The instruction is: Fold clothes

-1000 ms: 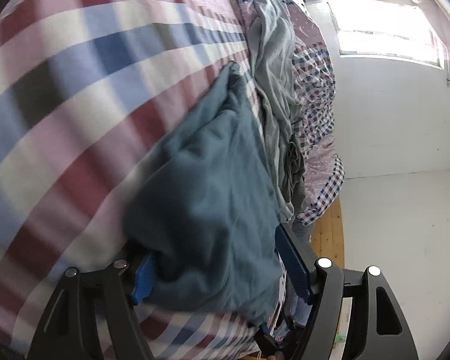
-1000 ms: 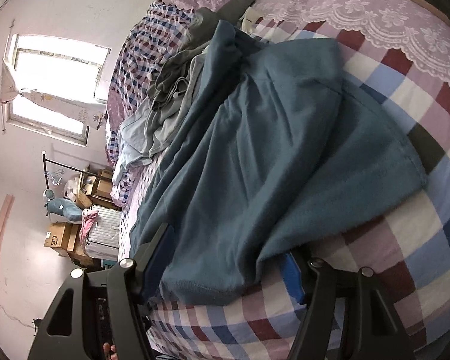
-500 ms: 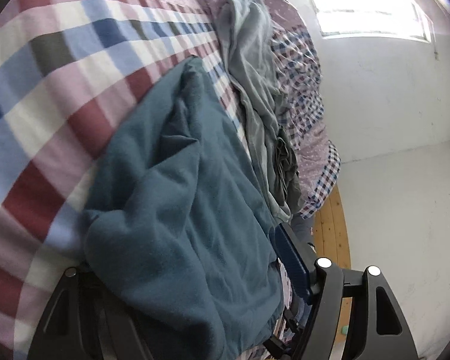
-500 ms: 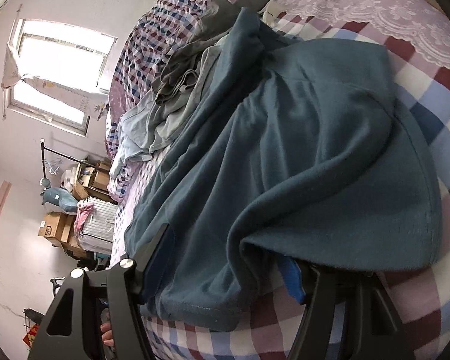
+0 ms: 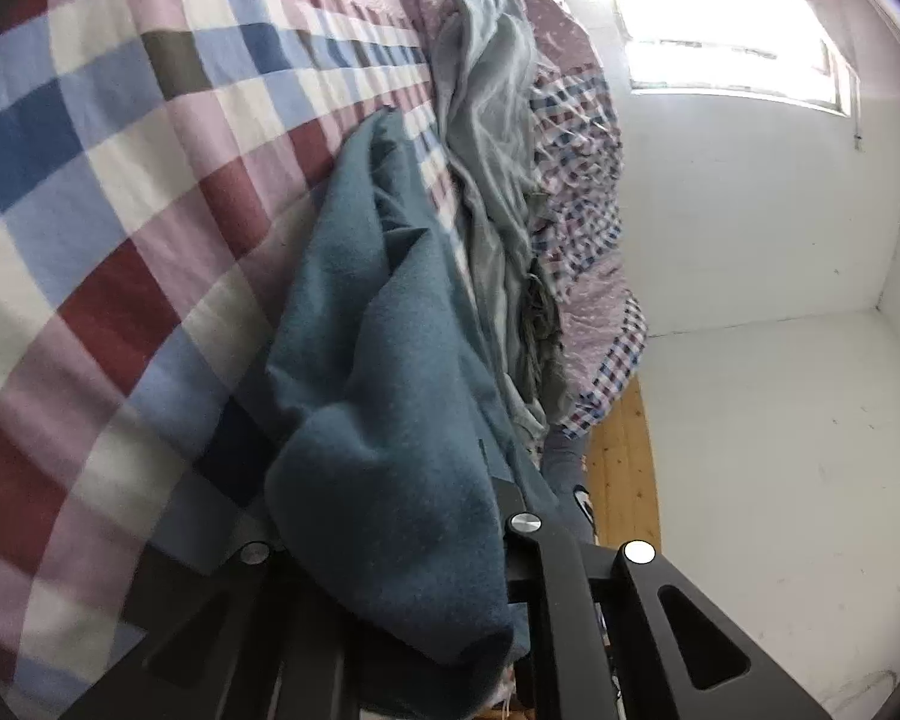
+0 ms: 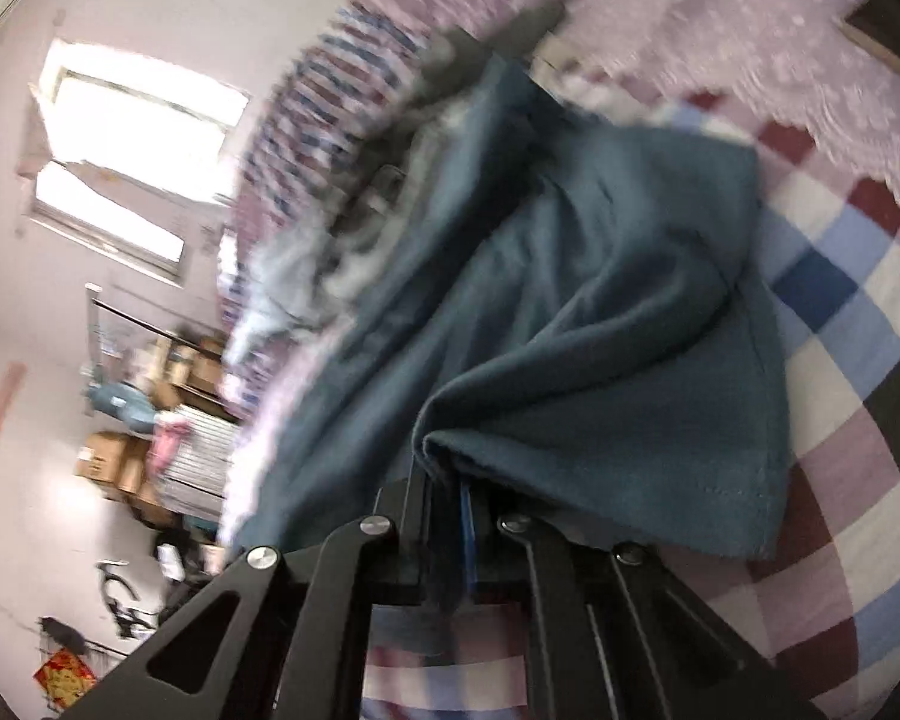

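Observation:
A teal fleece garment (image 5: 378, 360) lies rumpled on the plaid bed sheet (image 5: 120, 210). In the left wrist view its near edge bunches over my left gripper (image 5: 402, 516), whose jaws have drawn together on the cloth; the pads are hidden under it. In the right wrist view, which is motion-blurred, the same teal garment (image 6: 600, 300) spreads ahead. My right gripper (image 6: 450, 480) is shut on a folded hem corner, with a strip of blue pad showing beside the pinched fabric. The hemmed edge hangs loose to the right.
Grey clothes (image 5: 492, 150) are heaped along the far side of the bed beside a checked quilt (image 5: 576, 150). Wooden floor (image 5: 624, 456) and white walls lie beyond. A lace-edged pink cover (image 6: 720, 18) lies at the head of the bed. Cardboard boxes (image 6: 114, 462) stand under the window.
Both grippers went from open around the garment's edge to shut on it. The cloth has bunched up toward them, and the right view has swung and blurred.

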Demonstrator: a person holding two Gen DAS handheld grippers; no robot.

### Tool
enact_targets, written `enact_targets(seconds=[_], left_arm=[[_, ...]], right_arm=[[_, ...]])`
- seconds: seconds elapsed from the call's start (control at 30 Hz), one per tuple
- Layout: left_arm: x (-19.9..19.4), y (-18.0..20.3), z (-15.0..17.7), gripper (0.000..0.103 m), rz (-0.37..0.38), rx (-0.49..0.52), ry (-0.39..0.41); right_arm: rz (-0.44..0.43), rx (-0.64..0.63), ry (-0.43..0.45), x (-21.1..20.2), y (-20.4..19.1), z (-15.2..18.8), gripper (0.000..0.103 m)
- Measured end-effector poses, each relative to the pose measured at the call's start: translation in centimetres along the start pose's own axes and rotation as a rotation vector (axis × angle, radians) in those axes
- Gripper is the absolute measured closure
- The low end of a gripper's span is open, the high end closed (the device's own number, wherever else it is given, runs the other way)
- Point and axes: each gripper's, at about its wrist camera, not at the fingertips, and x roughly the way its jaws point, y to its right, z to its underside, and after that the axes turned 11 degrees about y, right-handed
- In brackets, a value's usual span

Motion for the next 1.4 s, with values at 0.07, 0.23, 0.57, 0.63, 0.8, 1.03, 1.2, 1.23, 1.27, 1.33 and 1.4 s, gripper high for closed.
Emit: enact_targets(seconds=[0.07,0.23,0.57,0.63,0.8,1.03,1.2,1.23,1.27,1.33,1.4], left_arm=[[-1.1,0.6,0.6,0.094,0.023,0.012,-0.010],[-4.3,2.6,2.0,0.094,0.089,0.046,-0.017],[-9.2,-0.1,0.3,0.094,0.085,-0.035,0.075],[-8.9,-0.7,0.1,0.094,0.064,-0.044,0.078],[-8.6,-1.0,-0.6,0.094,0.027,-0.032,0.080],[-7.4,-1.3,-0.5,0.094,0.012,-0.045,0.068],[-7.4,-1.3,-0.6,0.094,0.018,-0.041,0.057],[-7.4,-1.4,-0.6,0.094,0.022,-0.042,0.059],[-7.4,-1.4,-0.6,0.094,0.032,-0.045,0.058],[-8.2,-1.2,-0.3,0.094,0.044,-0.037,0.055],[-8.6,-0.8,-0.1,0.094,0.067,-0.036,0.055]], right_arm=[[-0.039,-0.001,0.032,-1.2,-0.5,-0.1,0.098],[-0.130,-0.014,0.097,-5.2,-2.2,-0.3,0.098],[-0.035,0.050,-0.025,-6.3,-0.8,2.5,0.093],[0.032,0.089,-0.069,-5.5,0.5,3.1,0.079],[0.063,0.183,-0.019,-5.7,2.8,3.0,0.051],[0.073,0.175,-0.015,-3.4,2.6,2.8,0.049],[0.047,0.129,-0.037,-1.5,1.7,2.9,0.080],[0.040,0.125,-0.053,-1.2,1.7,3.1,0.099],[0.041,0.118,-0.069,-1.0,1.6,3.3,0.098],[0.029,0.092,-0.045,-1.5,1.1,3.3,0.099],[-0.017,0.068,-0.001,-2.6,0.1,2.8,0.099]])
